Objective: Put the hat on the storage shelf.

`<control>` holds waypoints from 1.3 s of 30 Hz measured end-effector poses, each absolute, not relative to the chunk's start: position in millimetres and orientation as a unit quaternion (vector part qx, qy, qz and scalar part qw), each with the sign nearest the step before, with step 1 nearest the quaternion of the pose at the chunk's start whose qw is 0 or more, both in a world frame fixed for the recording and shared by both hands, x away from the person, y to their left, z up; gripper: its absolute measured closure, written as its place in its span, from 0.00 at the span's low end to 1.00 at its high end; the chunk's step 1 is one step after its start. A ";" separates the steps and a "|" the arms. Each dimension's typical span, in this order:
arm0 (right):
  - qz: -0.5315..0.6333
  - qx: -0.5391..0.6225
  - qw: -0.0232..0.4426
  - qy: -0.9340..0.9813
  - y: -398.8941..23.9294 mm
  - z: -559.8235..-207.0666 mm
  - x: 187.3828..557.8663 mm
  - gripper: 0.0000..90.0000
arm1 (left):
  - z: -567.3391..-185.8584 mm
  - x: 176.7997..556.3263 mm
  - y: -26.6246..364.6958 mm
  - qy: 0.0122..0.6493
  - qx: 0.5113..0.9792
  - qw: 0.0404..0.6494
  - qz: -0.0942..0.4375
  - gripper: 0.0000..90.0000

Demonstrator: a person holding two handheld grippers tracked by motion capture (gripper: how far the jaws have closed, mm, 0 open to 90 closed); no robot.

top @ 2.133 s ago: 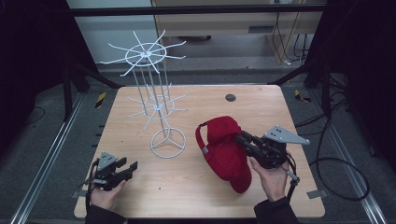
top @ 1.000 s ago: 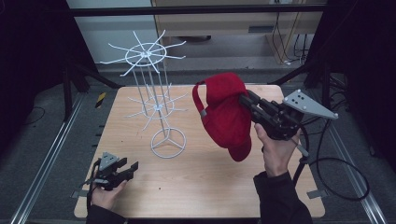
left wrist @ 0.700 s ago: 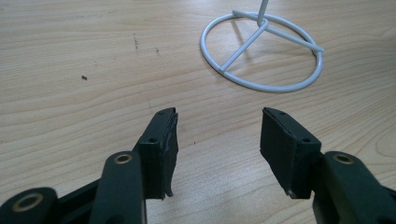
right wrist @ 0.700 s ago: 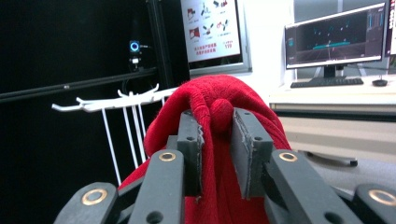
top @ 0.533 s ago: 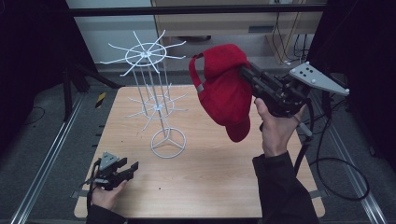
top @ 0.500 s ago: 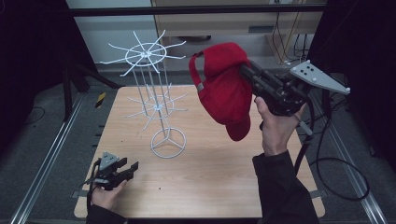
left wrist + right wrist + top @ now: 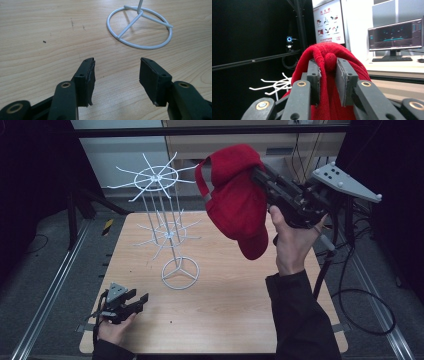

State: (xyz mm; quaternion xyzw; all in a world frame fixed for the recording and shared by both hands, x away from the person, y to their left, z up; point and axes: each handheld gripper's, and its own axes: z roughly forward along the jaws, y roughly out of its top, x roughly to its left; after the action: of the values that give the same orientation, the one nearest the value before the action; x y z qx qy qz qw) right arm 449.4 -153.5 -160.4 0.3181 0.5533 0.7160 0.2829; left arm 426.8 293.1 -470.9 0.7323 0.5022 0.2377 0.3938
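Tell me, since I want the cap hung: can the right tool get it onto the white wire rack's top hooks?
Probably yes: the right tool grips the red knitted cap level with the white wire rack's top hooks, nothing between.

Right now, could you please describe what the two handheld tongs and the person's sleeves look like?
Both tongs, left and right, are black with flat ridged pads and brass-coloured rivets. Each carries a grey three-cornered plate and trails a black cable. The sleeve is dark.
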 end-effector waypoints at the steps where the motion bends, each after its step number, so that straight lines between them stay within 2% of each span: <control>1: 0.716 0.318 0.283 0.553 -153.5 -160.4 449.4 0.83 | -470.9 426.8 293.1 0.502 0.732 0.394 0.238 0.51; 11: 0.704 0.326 0.266 0.572 -130.2 -176.3 468.7 0.83 | -470.1 425.9 293.5 0.499 0.734 0.395 0.237 0.51; 25: 0.686 0.367 0.217 0.590 -132.4 -244.3 486.7 0.82 | -470.4 426.1 292.3 0.500 0.734 0.392 0.240 0.51; 39: 0.652 0.368 0.182 0.637 -111.3 -284.9 497.4 0.77 | -471.4 426.9 292.1 0.499 0.735 0.391 0.238 0.51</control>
State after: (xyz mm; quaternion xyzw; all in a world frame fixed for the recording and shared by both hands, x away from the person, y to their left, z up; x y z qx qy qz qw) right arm 497.4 -111.3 -284.9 0.3685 0.6368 0.6524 0.1817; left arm 426.9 292.1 -471.4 0.7355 0.4992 0.2383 0.3912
